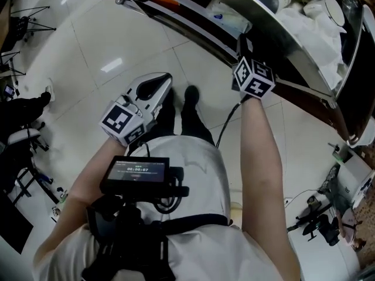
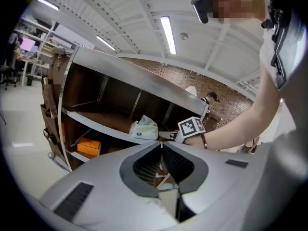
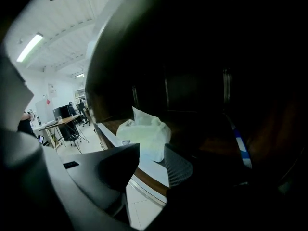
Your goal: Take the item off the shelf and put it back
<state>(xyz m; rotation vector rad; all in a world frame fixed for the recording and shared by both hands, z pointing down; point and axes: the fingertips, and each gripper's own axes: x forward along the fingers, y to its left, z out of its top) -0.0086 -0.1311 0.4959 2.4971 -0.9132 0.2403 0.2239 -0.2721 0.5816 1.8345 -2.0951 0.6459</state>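
The left gripper [image 2: 161, 146] is shut tight. Its two grey jaws press together at the tips and nothing is between them. In the head view it hangs low over the shiny white floor tiles [image 1: 117, 45], well apart from the shelf.

The right gripper [image 3: 152, 150] is open. Its two dark jaws stand a good way apart and hold nothing. Its cube with black and white squares [image 1: 253, 78] is up by the edge of the big dark brown shelf with silver metal edges [image 1: 293, 47], and the person's bare arm [image 1: 261, 157] reaches out to it.

The soft pale green and white pack [image 3: 144, 137] lies on a shelf board, close to the front edge. In the right gripper view it sits just in front of the open jaws, in line with the gap between them. I cannot tell if the jaws touch it. The left gripper view shows the same pack [image 2: 144, 128] on the middle board, with the right gripper's cube just beside it. The head view shows the pack [image 1: 229, 16] too, near the right gripper.

A small orange box [image 2: 89, 147] sits on the board below the pack. A black screen [image 1: 137, 174] sits on the person's chest.
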